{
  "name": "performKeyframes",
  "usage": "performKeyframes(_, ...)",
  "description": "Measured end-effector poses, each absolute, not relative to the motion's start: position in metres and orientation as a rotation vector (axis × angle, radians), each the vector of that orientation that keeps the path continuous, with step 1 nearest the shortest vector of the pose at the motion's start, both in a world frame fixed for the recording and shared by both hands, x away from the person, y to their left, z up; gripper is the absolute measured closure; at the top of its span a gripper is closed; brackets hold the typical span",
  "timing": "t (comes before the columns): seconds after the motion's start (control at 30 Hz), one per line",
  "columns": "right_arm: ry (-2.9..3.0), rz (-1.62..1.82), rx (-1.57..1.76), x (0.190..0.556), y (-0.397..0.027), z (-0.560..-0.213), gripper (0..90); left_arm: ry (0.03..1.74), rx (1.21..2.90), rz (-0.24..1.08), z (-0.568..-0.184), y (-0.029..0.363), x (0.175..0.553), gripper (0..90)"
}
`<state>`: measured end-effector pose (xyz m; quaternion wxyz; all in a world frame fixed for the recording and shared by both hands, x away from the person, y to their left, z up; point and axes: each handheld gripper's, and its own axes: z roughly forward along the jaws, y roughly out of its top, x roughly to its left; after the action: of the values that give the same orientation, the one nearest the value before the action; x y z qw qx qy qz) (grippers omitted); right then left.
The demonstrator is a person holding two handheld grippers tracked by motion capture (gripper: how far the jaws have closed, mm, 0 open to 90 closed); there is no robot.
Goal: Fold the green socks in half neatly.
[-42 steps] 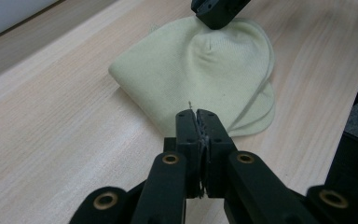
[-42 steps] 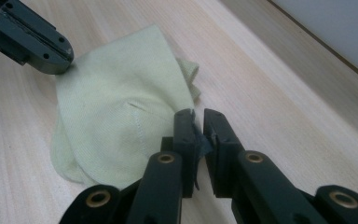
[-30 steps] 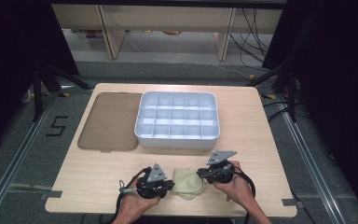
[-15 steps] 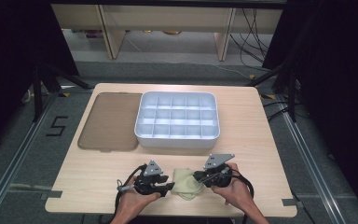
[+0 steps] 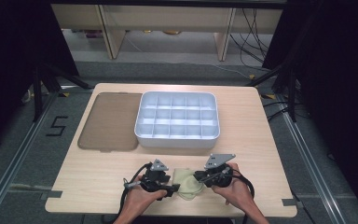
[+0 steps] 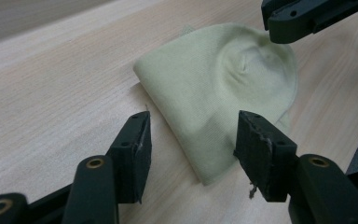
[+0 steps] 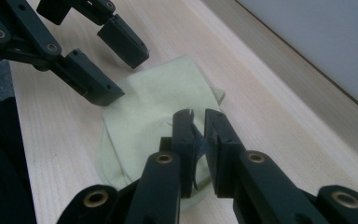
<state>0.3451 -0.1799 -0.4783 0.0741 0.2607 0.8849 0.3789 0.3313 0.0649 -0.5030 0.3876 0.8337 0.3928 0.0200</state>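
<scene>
A folded pale yellow-green cloth (image 5: 186,183) lies flat near the table's front edge, between my two grippers. My left gripper (image 5: 175,189) is at its left side. In the left gripper view its jaws (image 6: 193,140) stand open over the cloth's (image 6: 223,84) near corner. They have just been opening, and their pads are not pressing on the fabric. My right gripper (image 5: 199,176) is at the cloth's right side. Its jaws (image 7: 196,123) are shut on a small raised pinch of the cloth (image 7: 158,102). The left gripper (image 7: 121,77) shows beyond it.
A pale grey tray (image 5: 177,140) divided into several empty compartments stands at the middle of the table. A flat brown lid (image 5: 109,121) lies to its left. Bare wood stretches left and right of the hands, and the table's front edge (image 5: 168,213) is close behind them.
The left gripper's jaws have spread apart at the cloth's left side. Both hands stay almost where they were, and the right gripper keeps its pinch.
</scene>
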Motion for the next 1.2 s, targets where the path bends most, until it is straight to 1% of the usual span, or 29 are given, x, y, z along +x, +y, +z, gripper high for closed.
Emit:
performKeyframes(0.1, 2.664, 1.113, 0.759, 0.346, -0.180, -0.478, 82.6, 1.027, 2.106, 0.029, -0.504, 0.062, 0.332, 44.3)
performKeyframes(0.23, 2.662, 1.114, 0.757, 0.346, -0.180, -0.477, 82.5, 1.021, 2.119, 0.033, -0.504, 0.060, 0.335, 42.3)
performKeyframes(0.4, 2.668, 1.116, 0.763, 0.346, -0.179, -0.478, 82.3, 1.018, 2.138, 0.022, -0.504, 0.058, 0.336, 42.2)
performKeyframes(0.57, 2.675, 1.115, 0.759, 0.346, -0.178, -0.478, 82.1, 1.017, 2.148, 0.005, -0.505, 0.055, 0.338, 44.4)
performKeyframes(0.63, 2.675, 1.116, 0.760, 0.346, -0.179, -0.478, 82.1, 1.034, 2.124, 0.004, -0.506, 0.053, 0.338, 44.9)
performKeyframes(0.77, 2.674, 1.115, 0.751, 0.346, -0.179, -0.478, 82.0, 1.021, 2.155, -0.003, -0.504, 0.056, 0.341, 45.7)
performKeyframes(0.93, 2.667, 1.118, 0.753, 0.346, -0.178, -0.478, 81.9, 1.028, 2.122, 0.004, -0.507, 0.055, 0.340, 53.1)
performKeyframes(1.03, 2.668, 1.112, 0.750, 0.347, -0.178, -0.478, 81.8, 1.015, 2.122, 0.016, -0.508, 0.056, 0.340, 62.7)
performKeyframes(1.13, 2.672, 1.107, 0.750, 0.346, -0.177, -0.479, 81.8, 1.009, 2.126, 0.021, -0.508, 0.056, 0.339, 68.6)
performKeyframes(1.2, 2.678, 1.112, 0.757, 0.346, -0.175, -0.479, 81.9, 1.019, 2.100, 0.031, -0.509, 0.056, 0.338, 71.3)
